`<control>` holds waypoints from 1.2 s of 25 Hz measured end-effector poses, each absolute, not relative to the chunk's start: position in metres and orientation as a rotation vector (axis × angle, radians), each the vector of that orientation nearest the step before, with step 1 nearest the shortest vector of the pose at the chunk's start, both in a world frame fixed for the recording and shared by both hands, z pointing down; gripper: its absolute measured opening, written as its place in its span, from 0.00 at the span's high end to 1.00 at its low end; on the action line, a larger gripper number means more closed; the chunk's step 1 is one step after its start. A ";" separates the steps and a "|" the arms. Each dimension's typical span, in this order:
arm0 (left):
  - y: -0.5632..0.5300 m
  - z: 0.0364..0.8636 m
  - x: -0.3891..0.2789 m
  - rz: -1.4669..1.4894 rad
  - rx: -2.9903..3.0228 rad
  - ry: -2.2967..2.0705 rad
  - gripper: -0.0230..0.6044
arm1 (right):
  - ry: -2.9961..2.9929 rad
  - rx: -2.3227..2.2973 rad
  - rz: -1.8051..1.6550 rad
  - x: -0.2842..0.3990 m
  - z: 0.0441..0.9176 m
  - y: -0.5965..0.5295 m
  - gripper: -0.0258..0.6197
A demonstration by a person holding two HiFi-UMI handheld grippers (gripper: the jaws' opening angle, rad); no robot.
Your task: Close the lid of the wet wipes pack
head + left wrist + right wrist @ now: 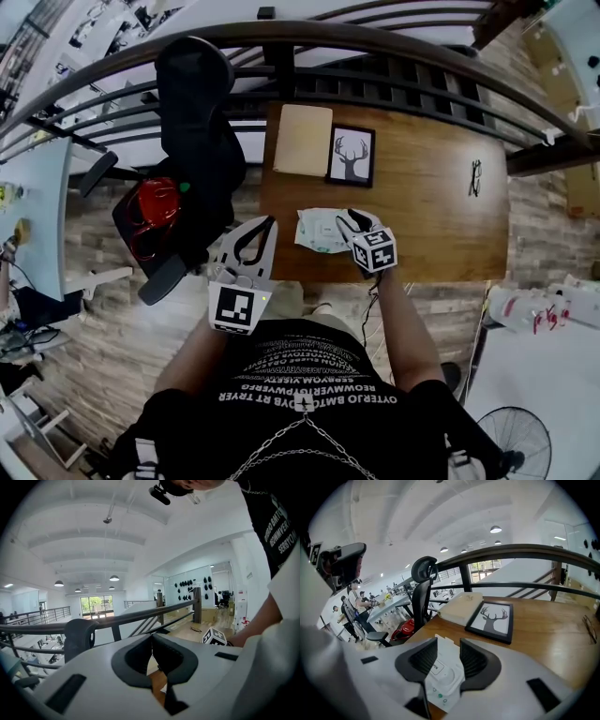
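1. Our right claw (449,644) has its jaws apart. It hangs tilted down over the wet wipes pack (438,693), which lies on the table (543,639) directly below the gap between the jaws. Neither pad appears to press on it.
2. The lid (446,675) sits under the jaw gap and looks flat against the pack, with no flap standing up.
3. We judge the closing mostly done. We cannot tell whether the lid has latched, so a firm press down on it may be all that is left.
4. Our left claw (151,637) has its jaws together on nothing. It is held off the near table edge, well apart from the pack and to its left.
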State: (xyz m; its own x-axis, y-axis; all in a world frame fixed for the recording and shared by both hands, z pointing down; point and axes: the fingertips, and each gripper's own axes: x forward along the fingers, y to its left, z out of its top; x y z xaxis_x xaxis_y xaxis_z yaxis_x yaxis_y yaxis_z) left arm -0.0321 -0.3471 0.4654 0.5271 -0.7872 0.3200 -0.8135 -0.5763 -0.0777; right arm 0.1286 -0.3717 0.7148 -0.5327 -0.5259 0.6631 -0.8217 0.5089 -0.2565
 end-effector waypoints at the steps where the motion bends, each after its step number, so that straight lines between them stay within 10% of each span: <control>1: -0.346 0.466 -0.033 0.496 2.671 -1.405 0.92 | -2.241 1.095 0.768 0.128 0.717 -0.371 0.72; 30: -0.309 0.462 -0.031 0.508 2.677 -1.400 0.92 | -2.253 0.864 0.765 0.116 0.742 -0.324 0.67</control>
